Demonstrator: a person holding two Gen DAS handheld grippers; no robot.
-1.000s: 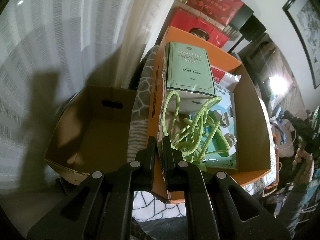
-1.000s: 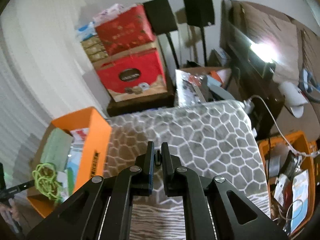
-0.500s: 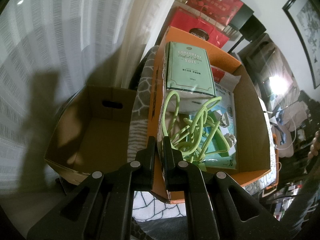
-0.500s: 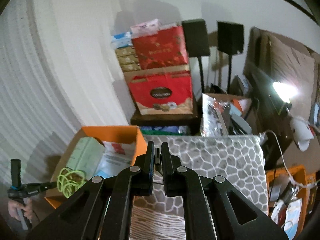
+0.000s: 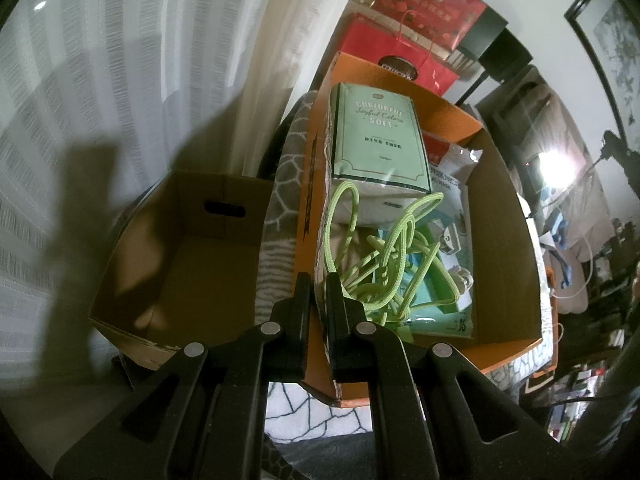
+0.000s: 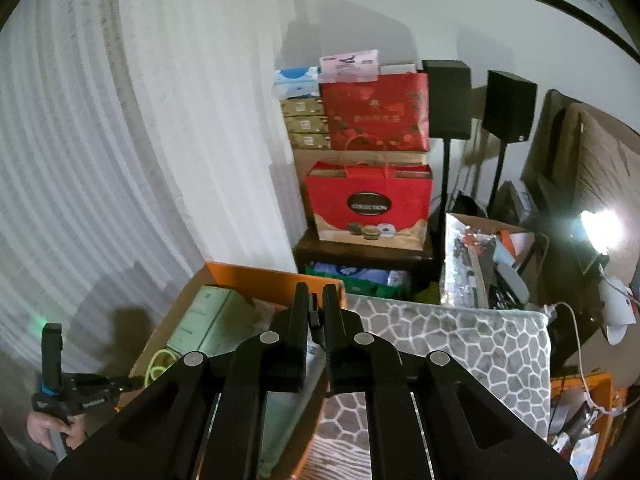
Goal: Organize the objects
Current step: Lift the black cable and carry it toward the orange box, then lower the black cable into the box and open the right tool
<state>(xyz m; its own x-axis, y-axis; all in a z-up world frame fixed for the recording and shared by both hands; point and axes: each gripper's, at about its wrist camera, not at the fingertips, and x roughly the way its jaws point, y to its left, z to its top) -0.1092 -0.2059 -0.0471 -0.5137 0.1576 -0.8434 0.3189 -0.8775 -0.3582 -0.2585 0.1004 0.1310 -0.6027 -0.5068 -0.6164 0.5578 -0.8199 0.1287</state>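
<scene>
An orange box (image 5: 400, 76) rests on a grey patterned blanket (image 5: 280, 220). Inside it lie a mint-green tissue pack (image 5: 380, 140), a tangled lime-green cord (image 5: 384, 256) and white and blue packets. My left gripper (image 5: 318, 280) is shut on the box's near left wall, one finger on each side of it. The right wrist view shows the same box (image 6: 260, 276) below and to the left, with the left gripper (image 6: 120, 382) on its corner and a hand (image 6: 52, 432) holding it. My right gripper (image 6: 316, 292) hangs shut above the box's right edge with nothing in it.
An open brown cardboard box (image 5: 192, 264) stands left of the orange one, by the white curtain (image 5: 120, 80). Red gift bags (image 6: 368, 208) and cartons are stacked on a dark stand behind. Black speakers (image 6: 508, 108), a lamp (image 6: 600, 228) and clutter fill the right.
My right gripper has risen and swung left, from over the blanket to above the orange box's right edge. The left gripper and the box have not moved.
</scene>
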